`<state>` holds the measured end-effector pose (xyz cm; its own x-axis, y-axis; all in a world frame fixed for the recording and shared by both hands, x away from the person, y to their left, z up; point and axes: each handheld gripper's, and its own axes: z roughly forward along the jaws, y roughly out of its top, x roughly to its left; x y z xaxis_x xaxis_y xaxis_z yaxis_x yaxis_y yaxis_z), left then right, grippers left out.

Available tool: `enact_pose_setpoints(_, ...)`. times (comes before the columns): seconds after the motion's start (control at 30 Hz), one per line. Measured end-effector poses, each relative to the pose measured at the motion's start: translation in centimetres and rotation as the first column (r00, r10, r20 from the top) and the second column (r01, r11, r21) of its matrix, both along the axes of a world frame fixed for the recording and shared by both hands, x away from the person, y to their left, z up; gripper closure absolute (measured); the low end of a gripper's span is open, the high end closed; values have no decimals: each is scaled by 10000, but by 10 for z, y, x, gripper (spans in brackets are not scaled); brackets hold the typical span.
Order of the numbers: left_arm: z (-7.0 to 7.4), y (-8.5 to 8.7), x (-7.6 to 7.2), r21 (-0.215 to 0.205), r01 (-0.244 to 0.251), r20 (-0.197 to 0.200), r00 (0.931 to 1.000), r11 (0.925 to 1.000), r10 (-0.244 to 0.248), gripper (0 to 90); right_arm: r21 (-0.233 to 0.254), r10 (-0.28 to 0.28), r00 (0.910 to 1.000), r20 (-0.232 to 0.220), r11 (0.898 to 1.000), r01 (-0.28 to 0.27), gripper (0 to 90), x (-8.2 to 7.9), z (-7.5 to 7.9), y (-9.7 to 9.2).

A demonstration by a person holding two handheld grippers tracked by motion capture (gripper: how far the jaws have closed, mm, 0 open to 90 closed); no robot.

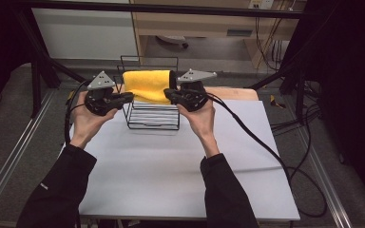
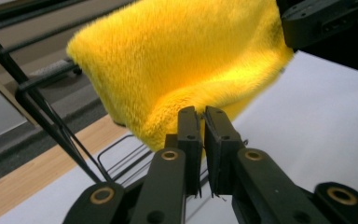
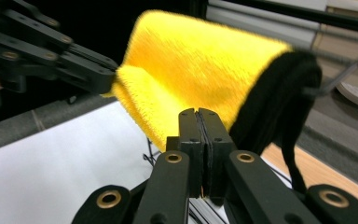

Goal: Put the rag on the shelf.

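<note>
Yellow towel (image 1: pixel 148 85) draped over black wire rack (image 1: pixel 153 118) at far middle of white counter (image 1: pixel 171 161). L gripper (image 1: pixel 129 97) at rack's left, fingers pinched on towel's edge; R gripper (image 1: pixel 168 95) at rack's right, likewise clamping towel. No legible writing.

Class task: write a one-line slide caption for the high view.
Two hand-held grippers, left gripper and right gripper, pinch the yellow cloth draped on a black wire rack.
</note>
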<state>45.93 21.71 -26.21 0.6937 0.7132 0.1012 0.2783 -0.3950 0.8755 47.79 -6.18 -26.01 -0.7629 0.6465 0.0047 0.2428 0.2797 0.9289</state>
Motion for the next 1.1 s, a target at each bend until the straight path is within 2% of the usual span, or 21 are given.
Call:
enact_pose_setpoints(0.03,-3,0,1,80,-47,-2,10000,10000,47,847,20,-88,9999,-48,10000,88,889,2,-3,-1)
enact_pose_setpoints(0.13,-11,1,4,-52,-173,-143,9997,9998,173,841,35,-263,9996,-87,9996,264,875,6,-12,-2)
enact_pose_setpoints(0.27,-20,0,10,-201,-374,-285,9989,9991,368,897,51,-375,9993,-15,9993,375,859,11,-21,-1)
enact_pose_setpoints(0.37,-26,-1,16,-351,-620,-374,9975,9975,607,898,46,-427,9991,26,9991,427,836,13,-25,2)
enact_pose_setpoints(0.47,-28,0,17,-438,-644,-457,9970,9970,624,888,177,-344,9994,3,9993,344,802,13,-26,3)
enact_pose_setpoints(0.7,-30,7,8,-911,-459,-717,9967,9948,394,729,375,-55,9999,128,9993,50,679,0,-16,-4)
enact_pose_setpoints(0.8,-32,10,2,-783,-438,-733,9966,9960,381,631,298,-123,9998,154,9995,118,596,-6,-11,-11)
enact_pose_setpoints(0.87,-33,11,-1,-799,-445,-841,9957,9958,378,556,326,-125,9998,151,9994,120,572,-9,-9,-15)
enact_pose_setpoints(0.93,-35,12,-4,-803,-426,-880,9955,9959,355,495,528,-141,9999,-14,9985,142,522,-11,-8,-21)
enact_pose_setpoints(1.1,-41,14,-11,-682,-358,-1022,9943,9970,288,340,444,-441,9987,-269,9980,453,398,-17,-10,-38)
